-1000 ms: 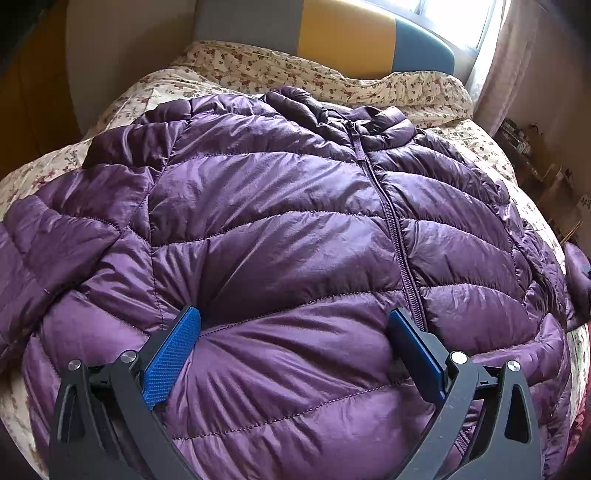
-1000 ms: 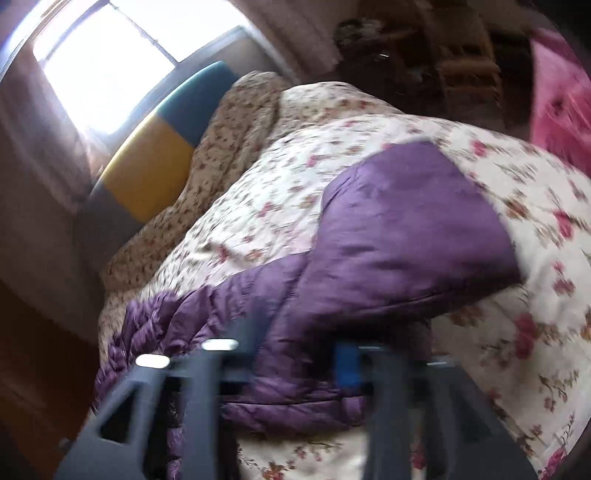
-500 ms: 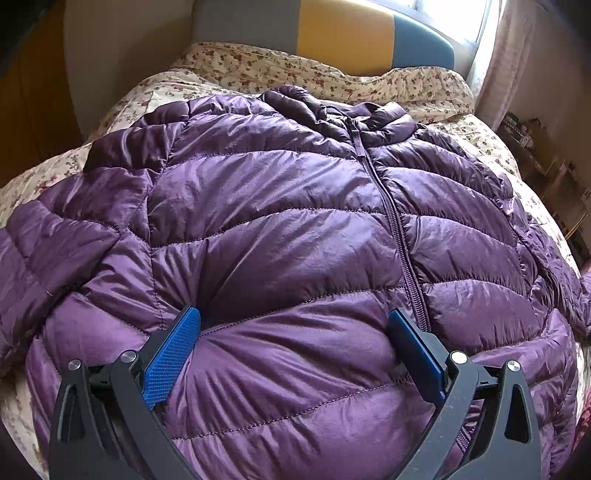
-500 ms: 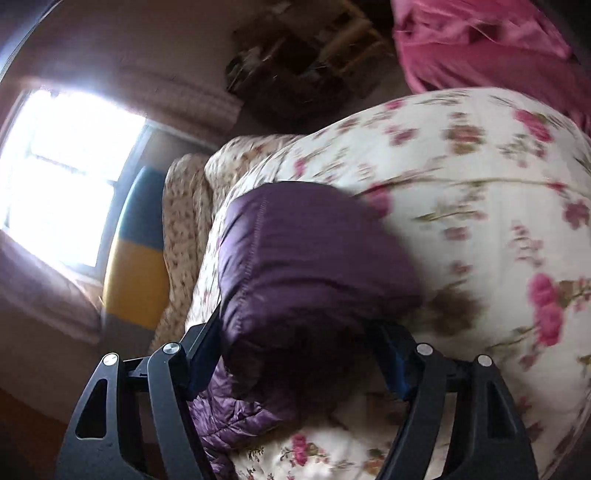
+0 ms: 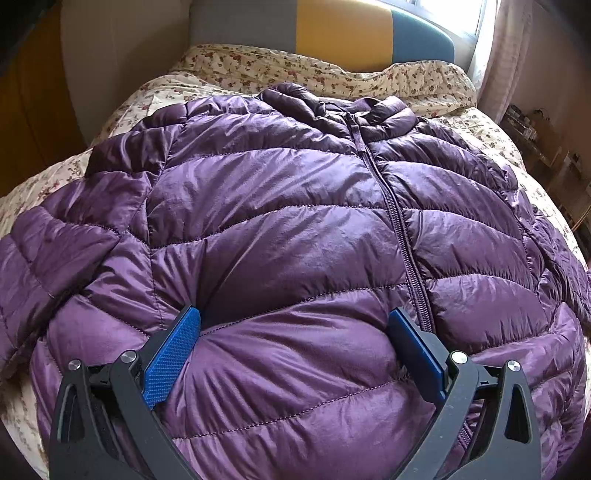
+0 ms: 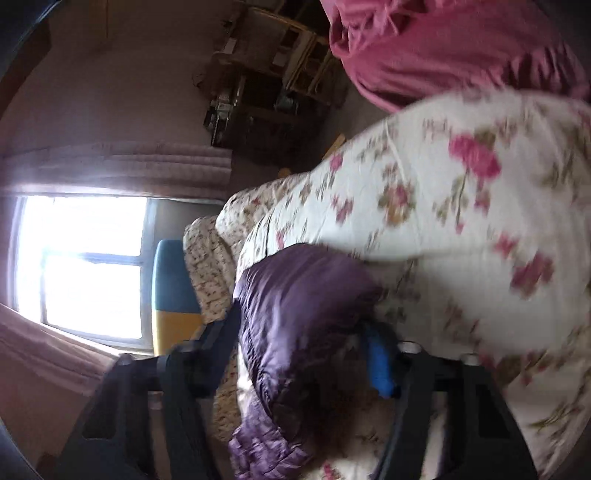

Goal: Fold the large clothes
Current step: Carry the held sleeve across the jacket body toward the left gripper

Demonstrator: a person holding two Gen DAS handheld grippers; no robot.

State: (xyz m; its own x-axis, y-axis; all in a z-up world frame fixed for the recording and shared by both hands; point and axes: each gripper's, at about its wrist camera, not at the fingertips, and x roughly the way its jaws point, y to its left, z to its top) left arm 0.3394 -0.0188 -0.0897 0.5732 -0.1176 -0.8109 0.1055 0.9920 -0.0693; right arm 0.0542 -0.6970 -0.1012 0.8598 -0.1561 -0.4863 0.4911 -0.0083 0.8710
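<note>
A purple quilted down jacket (image 5: 295, 229) lies front up and zipped on a floral bedspread (image 5: 44, 184), collar toward the headboard. My left gripper (image 5: 293, 315) stands open and wide, its blue pads (image 5: 173, 354) pushed down into the puffy fabric near the hem, left of the zipper. In the right wrist view, which is rolled and blurred, the end of the jacket's sleeve (image 6: 295, 295) fills the gap between the closing jaws of my right gripper (image 6: 301, 325). Its fingers touch the sleeve on both sides, over the bedspread (image 6: 443, 221).
A grey, yellow and blue headboard (image 5: 332, 33) stands at the far end under a bright window (image 6: 85, 266) with curtains. A pink cloth (image 6: 443, 44) hangs past the bed's edge. Cluttered wooden shelves (image 6: 266, 92) stand beyond the bed on the right.
My right gripper has slid along the bed and rolled, and its jaws have narrowed around the sleeve end. The left gripper has stayed pressed on the jacket.
</note>
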